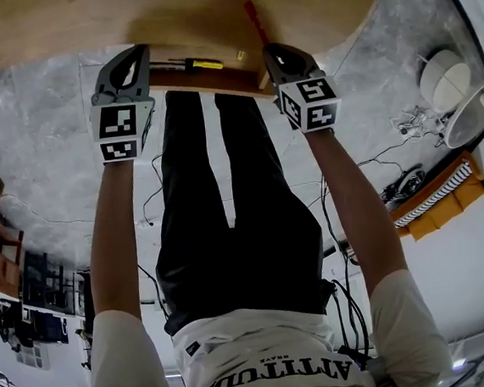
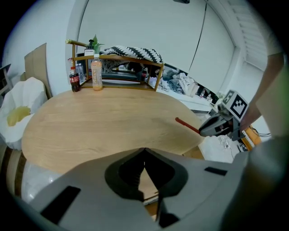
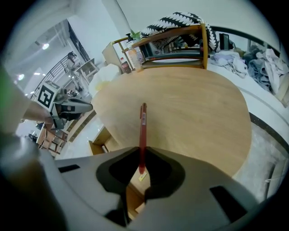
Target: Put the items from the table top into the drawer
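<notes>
Pale wood fills the top of the head view: a round table [image 1: 174, 16], its surface bare across the whole near half. Below its edge, black trousers [image 1: 225, 198] and grey marbled floor [image 1: 38, 114], with two bare arms reaching up the frame.

At the table's far rim, upper left of the left gripper view, stands a wooden rack [image 2: 117, 67] with a black-and-white striped cloth [image 2: 135, 53] heaped on top.

Under the near rim, top centre of the head view, hangs an open wooden drawer [image 1: 214, 79], pulled out between the two grippers.

Left gripper [image 2: 144, 155] – jaws pressed together with nothing between them, tips hovering at the table's near edge above the left end of the drawer.

Right gripper [image 3: 141, 158] – clamped narrow on the lower end of a red pen [image 3: 142, 131]. Sits at the right end of the drawer, just off the table rim, pointing steeply down.

Inside the drawer, lying crosswise near its back, rests a yellow-handled tool [image 1: 204, 64]; too small to tell more.

As for the pen, pinched by its tail only. Juts forward out of the jaws and slants over the table edge, showing as a thin red stroke at top centre of the head view and at mid right of the left gripper view. Cannot tell whether its far tip touches the wood. Not in the drawer.

Smallest of all, beside the rack's left post: a dark bottle with a red label [image 2: 75, 80] and a taller orange-tinted bottle [image 2: 96, 74], both upright, near each other.
</notes>
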A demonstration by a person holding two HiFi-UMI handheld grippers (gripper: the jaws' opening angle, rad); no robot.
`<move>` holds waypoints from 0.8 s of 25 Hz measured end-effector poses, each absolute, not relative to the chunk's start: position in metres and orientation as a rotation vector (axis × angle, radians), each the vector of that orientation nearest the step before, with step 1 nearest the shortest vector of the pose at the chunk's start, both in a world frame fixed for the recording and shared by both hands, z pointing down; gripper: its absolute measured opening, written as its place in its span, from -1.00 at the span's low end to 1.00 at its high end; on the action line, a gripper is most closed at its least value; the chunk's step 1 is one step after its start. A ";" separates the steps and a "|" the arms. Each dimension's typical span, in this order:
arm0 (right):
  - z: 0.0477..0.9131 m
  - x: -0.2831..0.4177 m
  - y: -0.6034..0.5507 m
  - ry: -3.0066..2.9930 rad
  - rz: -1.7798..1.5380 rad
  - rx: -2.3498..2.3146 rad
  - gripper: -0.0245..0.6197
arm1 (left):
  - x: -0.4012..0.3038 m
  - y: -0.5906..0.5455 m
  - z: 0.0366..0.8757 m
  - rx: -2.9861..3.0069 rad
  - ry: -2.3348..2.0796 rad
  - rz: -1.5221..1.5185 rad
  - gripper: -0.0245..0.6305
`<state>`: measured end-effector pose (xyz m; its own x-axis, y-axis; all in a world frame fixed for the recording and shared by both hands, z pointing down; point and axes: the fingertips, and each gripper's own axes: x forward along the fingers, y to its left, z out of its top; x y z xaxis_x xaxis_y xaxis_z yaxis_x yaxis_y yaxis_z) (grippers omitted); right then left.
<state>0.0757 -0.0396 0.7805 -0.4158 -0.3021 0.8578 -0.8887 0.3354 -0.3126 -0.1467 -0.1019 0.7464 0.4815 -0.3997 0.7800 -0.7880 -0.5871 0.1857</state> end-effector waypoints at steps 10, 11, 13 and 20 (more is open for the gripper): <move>0.782 0.037 0.017 -1.959 1.065 0.823 -0.73 | -0.151 -0.082 0.754 2.165 -0.993 0.951 -0.86; 0.783 0.034 0.021 -1.961 1.068 0.807 -0.73 | -0.151 -0.081 0.754 2.162 -0.993 0.949 -0.86; 0.786 0.029 0.029 -1.965 1.075 0.773 -0.73 | -0.151 -0.079 0.756 2.159 -0.995 0.946 -0.86; 0.809 0.018 0.064 -1.921 1.036 0.620 -0.73 | -0.157 -0.074 0.765 2.150 -0.995 0.946 -0.86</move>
<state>0.0175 0.0636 0.8093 -0.5200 -0.0301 0.8536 -0.7299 0.5348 -0.4258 -0.1566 -0.0739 0.7650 0.4698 -0.3950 0.7895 -0.8082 -0.5523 0.2046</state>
